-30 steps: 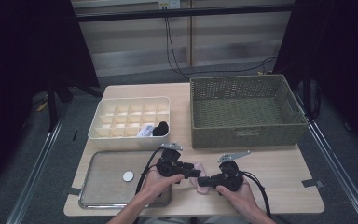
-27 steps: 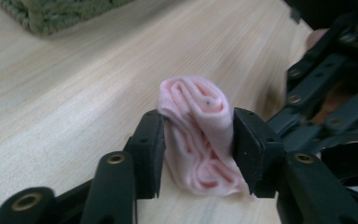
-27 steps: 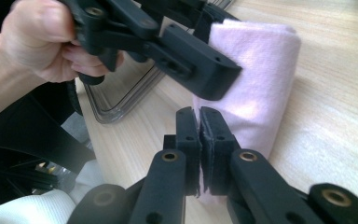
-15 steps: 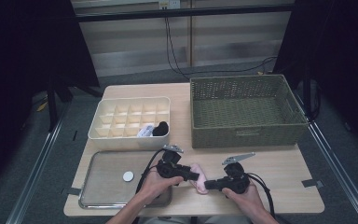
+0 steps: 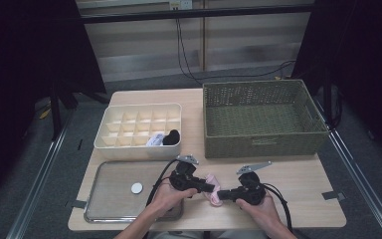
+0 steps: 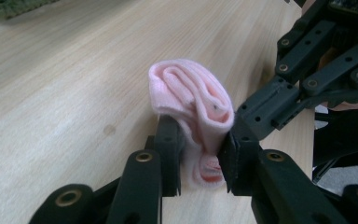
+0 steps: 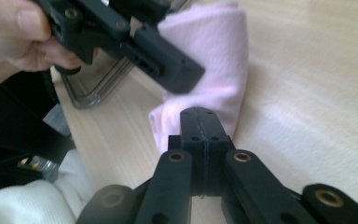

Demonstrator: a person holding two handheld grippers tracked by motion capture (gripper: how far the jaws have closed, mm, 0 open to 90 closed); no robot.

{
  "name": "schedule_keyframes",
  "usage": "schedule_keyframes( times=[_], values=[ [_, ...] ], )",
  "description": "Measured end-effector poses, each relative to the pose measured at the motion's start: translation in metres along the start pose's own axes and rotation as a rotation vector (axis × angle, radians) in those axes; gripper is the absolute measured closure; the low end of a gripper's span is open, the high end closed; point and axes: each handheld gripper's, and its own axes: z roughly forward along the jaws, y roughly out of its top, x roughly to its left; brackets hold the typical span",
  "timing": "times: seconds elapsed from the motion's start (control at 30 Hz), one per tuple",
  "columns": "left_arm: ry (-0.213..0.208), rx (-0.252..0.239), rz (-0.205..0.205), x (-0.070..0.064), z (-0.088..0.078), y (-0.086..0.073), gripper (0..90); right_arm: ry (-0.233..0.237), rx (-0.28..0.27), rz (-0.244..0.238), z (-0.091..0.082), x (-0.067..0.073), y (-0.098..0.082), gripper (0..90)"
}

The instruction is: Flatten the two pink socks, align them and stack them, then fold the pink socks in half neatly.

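A rolled pink sock (image 5: pixel 214 180) lies on the wooden table near the front edge, between my two grippers. My left gripper (image 5: pixel 206 188) reaches in from the left. Its jaws have just been closing with the sock (image 6: pixel 191 88) between them, and both pads now press on the roll's lower part, so the left gripper (image 6: pixel 200 140) is shut on it. My right gripper (image 5: pixel 221 195) points in from the right with its jaws (image 7: pixel 200 119) shut tight together. Its tips rest against the sock (image 7: pixel 214 56); I cannot tell whether a fold is pinched.
A cream compartment box (image 5: pixel 139 127) at the back left holds a black item (image 5: pixel 171 137) and a white one. A green wicker basket (image 5: pixel 263 119) stands at the back right. A metal tray (image 5: pixel 114 199) with a small white disc (image 5: pixel 136 187) lies left of my hands.
Both hands keep their places. The pink sock shows more plainly between the two grippers than a second ago.
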Motion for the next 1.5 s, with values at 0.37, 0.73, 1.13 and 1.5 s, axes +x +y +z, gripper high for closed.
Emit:
schedule_keyframes(
  times=[0.37,0.73,1.13,1.5],
  values=[
    [0.023,-0.045,-0.001,0.003,-0.011,0.002,71.8,-0.042,-0.022,-0.005,-0.004,-0.005,0.007,72.4],
    [0.057,-0.064,0.046,-0.005,-0.026,0.001,71.3,-0.102,-0.089,-0.018,-0.017,-0.008,0.01,56.2],
    [0.079,-0.093,0.053,-0.008,-0.033,-0.001,71.1,-0.155,-0.117,-0.011,-0.034,-0.019,0.012,45.4],
    [0.073,-0.104,0.05,-0.007,-0.047,-0.003,70.9,-0.163,-0.142,-0.002,-0.043,-0.021,0.014,42.5]
  ],
)
